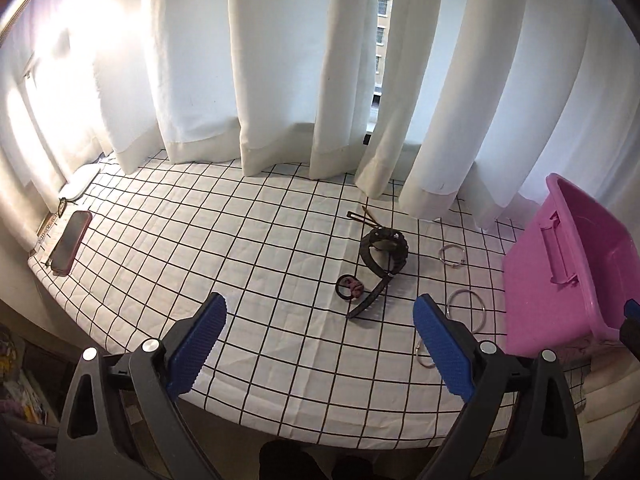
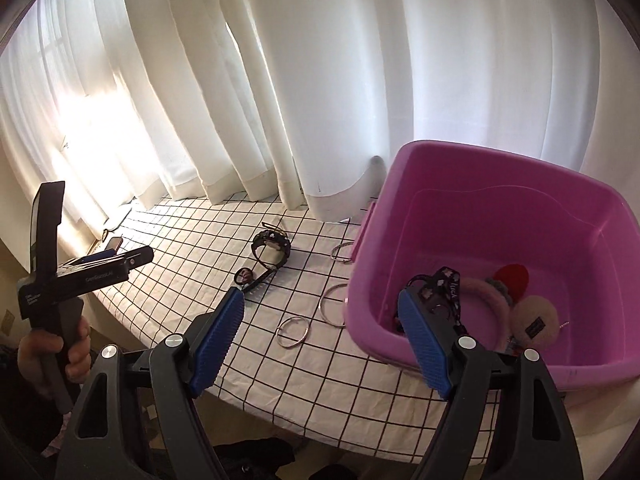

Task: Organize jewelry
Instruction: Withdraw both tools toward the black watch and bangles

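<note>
1. Check the left gripper (image 1: 320, 328): jaws spread wide, nothing between the pads, hanging above the grid cloth (image 1: 200, 240) short of the loose items.
2. Check the right gripper (image 2: 320, 344): jaws apart, nothing clamped, straddling the near left corner of the pink bin (image 2: 480, 368); one finger over the cloth, the other over the bin interior.
3. Locate what remains on the cloth: black watch (image 1: 384, 250) near the curtain (image 1: 280, 80), hair tie (image 1: 350, 287) just beside the strap end, a thin clip (image 1: 362, 218) behind the watch, three metal rings (image 1: 466, 306) between watch and bin.
4. Note the bin contents: a patterned strap (image 2: 448, 284), a red piece and plush items already inside. Judged roughly half done.
5. Likely next pick for the left gripper: hair tie or watch, both directly ahead.
6. Approach steeply from above; centre the pads either side of the target before closing.
7. For the watch, grip across the case or the curled band, not the free strap tail, to prevent swinging.
8. For the hair tie, press the pads to the cloth and avoid pinching fabric.
9. For rings, take with the right gripper, nearest the bin; thin wire may slip, so close on the upright edge if possible.
10. Keep the grippers well apart over the bin to avoid collision.
</note>
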Motion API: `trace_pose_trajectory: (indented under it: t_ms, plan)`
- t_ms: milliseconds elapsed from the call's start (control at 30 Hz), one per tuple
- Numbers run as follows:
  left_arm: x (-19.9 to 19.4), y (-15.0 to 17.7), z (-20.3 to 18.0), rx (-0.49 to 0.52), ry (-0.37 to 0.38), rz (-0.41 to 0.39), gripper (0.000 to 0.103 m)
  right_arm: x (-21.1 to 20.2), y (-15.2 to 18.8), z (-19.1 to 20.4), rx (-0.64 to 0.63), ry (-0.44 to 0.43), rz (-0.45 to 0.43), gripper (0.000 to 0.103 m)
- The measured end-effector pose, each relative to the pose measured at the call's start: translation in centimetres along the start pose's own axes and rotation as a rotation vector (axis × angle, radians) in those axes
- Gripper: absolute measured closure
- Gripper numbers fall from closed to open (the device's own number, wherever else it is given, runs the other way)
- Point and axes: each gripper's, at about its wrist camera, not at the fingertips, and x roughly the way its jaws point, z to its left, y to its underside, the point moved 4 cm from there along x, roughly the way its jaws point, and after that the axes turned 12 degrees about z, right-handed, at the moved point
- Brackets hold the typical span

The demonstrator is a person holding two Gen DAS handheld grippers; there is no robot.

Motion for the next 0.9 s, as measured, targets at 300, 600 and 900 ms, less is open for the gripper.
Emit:
trace_pose_trajectory:
  t_ms: [300, 600, 900]
  plan:
    - [6.1, -1.6, 1.9, 0.191, 0.062, 0.065, 0.010, 5.5, 1.2, 6.0, 0.102, 0.039, 0.037, 0.027]
    - [12.5, -2.6, 1.9, 0.342, 0.123, 0.123, 0.010, 11.7, 3.4, 6.4, 0.300, 0.141, 0.060, 0.027]
    - [16.4, -3.8, 0.5, 0.368, 0.187, 0.135, 0.010, 14.9, 4.4, 6.1, 0.355, 0.217, 0.069, 0.027]
